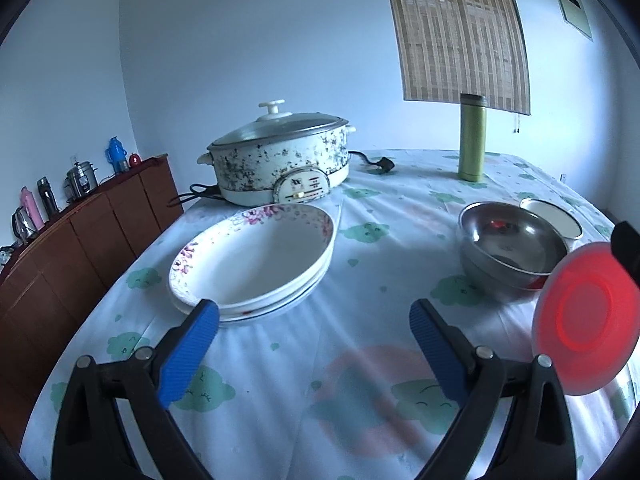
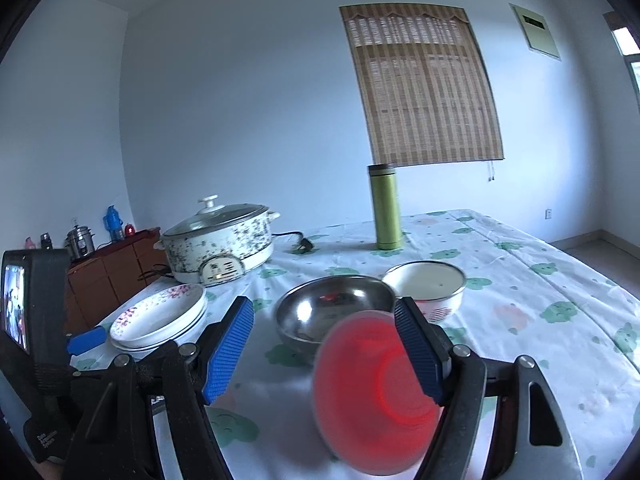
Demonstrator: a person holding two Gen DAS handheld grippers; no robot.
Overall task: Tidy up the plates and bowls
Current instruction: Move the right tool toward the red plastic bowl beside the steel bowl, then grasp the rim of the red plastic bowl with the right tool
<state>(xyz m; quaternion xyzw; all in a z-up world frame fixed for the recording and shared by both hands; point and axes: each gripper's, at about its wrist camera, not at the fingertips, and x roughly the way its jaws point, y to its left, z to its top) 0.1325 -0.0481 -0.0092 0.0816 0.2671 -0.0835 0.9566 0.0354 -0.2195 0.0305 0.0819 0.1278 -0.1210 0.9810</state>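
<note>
A translucent red bowl (image 2: 360, 400) hangs tilted on its edge above the tablecloth, deep between the fingers of my right gripper (image 2: 324, 306). It lies against the right finger; a gap shows on its left side. In the left wrist view the red bowl (image 1: 584, 320) floats at the right edge. Ahead of it stand a steel bowl (image 2: 332, 312) (image 1: 512, 256) and a white enamel bowl (image 2: 424, 284) (image 1: 552, 216), side by side. Stacked floral plates (image 1: 256, 256) (image 2: 160, 316) sit at the left. My left gripper (image 1: 314, 308) is open and empty, just in front of the plates.
An electric pot (image 1: 280, 160) with a glass lid and its cord stand behind the plates. A green flask (image 1: 473, 140) is upright at the far side of the table. A wooden sideboard (image 1: 80, 248) with bottles runs along the left, past the table's edge.
</note>
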